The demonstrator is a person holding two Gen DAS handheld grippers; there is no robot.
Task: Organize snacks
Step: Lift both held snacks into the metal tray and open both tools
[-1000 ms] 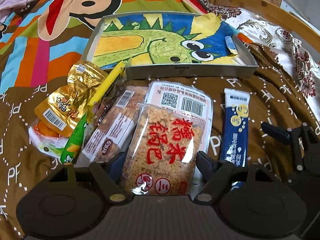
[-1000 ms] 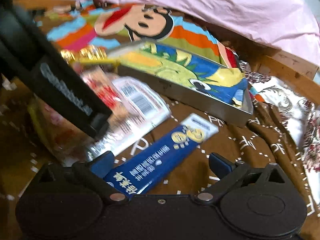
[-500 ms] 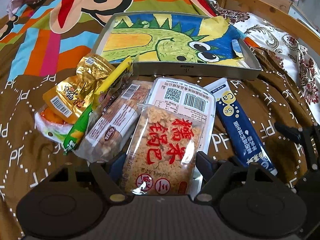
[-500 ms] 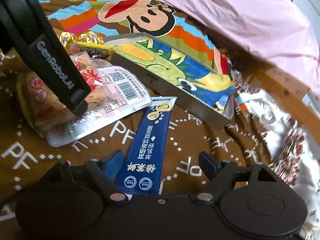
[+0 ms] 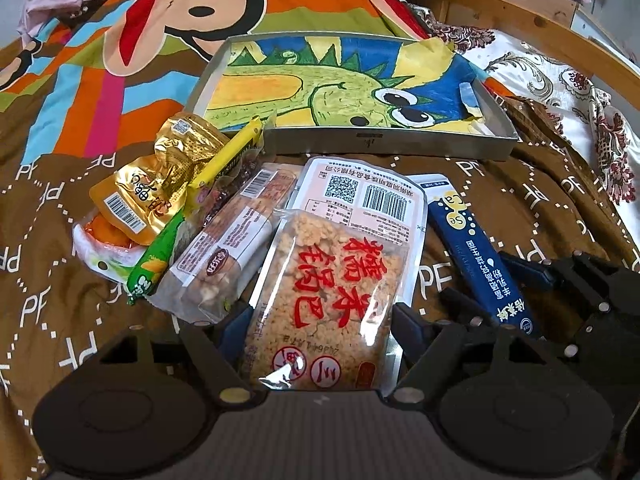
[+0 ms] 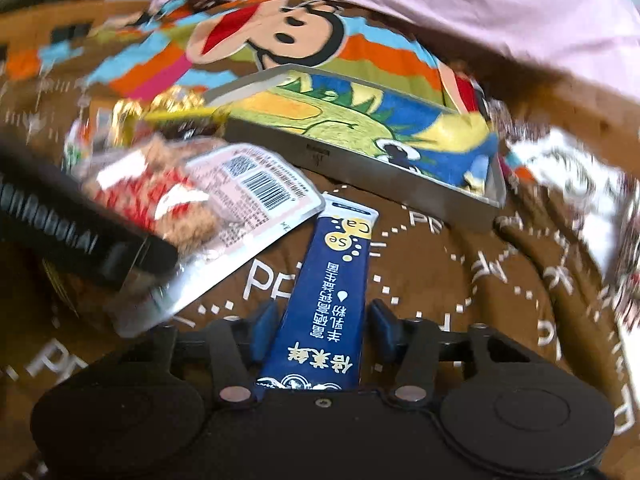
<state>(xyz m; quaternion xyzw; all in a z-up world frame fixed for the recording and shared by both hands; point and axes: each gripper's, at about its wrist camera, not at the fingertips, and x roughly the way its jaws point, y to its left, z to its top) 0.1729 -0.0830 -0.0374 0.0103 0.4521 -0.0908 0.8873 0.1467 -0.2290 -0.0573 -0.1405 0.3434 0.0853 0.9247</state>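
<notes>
Though long, blue sachet [image 6: 332, 280] flat.

A brown bedspread [image 5: 500, 200] printed with white dotted rings and "PF" letters covers the bed, its upper part striped in bright colours around 1 cartoon monkey face [image 5: 192, 4]. A pink quilt [image 6: 440, 4] is bunched along the far side. A wooden bed frame [image 5: 532, 12] borders a cream floral sheet [image 5: 560, 88] at the right.
</notes>
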